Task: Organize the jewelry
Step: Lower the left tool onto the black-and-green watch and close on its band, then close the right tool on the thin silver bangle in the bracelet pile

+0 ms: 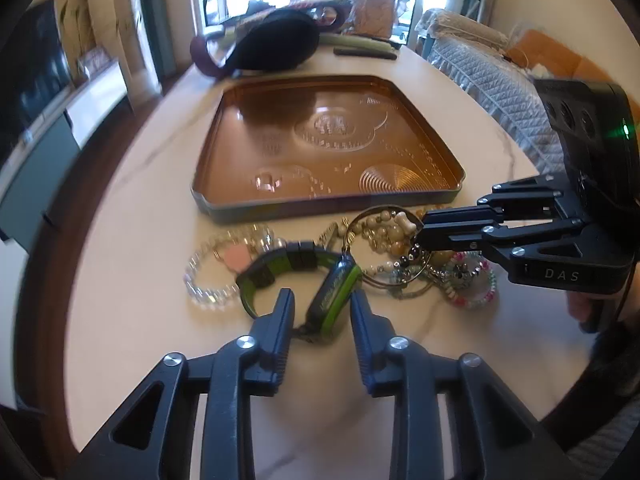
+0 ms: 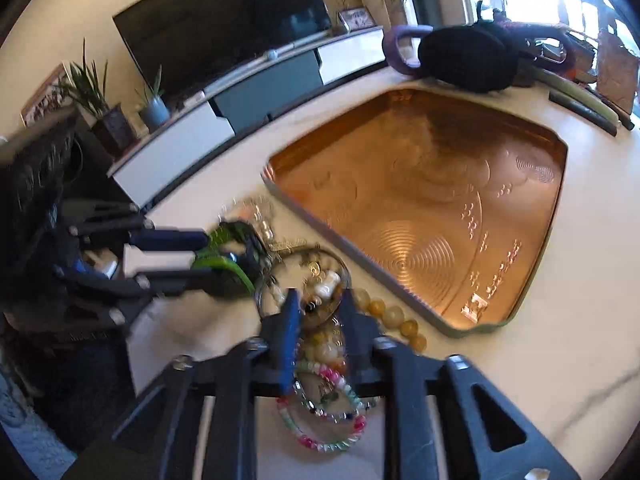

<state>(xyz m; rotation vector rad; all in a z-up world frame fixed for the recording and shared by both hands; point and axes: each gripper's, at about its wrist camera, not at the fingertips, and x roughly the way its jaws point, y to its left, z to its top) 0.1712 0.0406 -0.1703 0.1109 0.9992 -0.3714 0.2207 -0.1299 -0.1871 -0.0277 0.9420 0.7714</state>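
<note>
A pile of jewelry lies on the pale table in front of a copper tray (image 1: 224, 148) (image 2: 532, 280). A green and black wristband (image 1: 334, 296) (image 2: 224, 260) lies nearest my left gripper (image 1: 322, 300), whose open fingers stand either side of it. A clear bead bracelet (image 1: 204, 284) with a pink charm lies to its left. My right gripper (image 2: 318, 300) (image 1: 418, 236) is open over a metal bangle (image 1: 384, 248) (image 2: 304, 284) and beaded strands. A pink and green bead bracelet (image 2: 332, 428) (image 1: 476, 288) lies under it. Yellow beads (image 2: 394, 316) trail toward the tray.
A black bag (image 1: 276, 40) (image 2: 468, 58) and long dark and pale items (image 1: 364, 46) lie beyond the tray. A quilted sofa (image 1: 492, 80) stands to the right of the table, and a TV cabinet (image 2: 248, 92) stands past the table's left edge.
</note>
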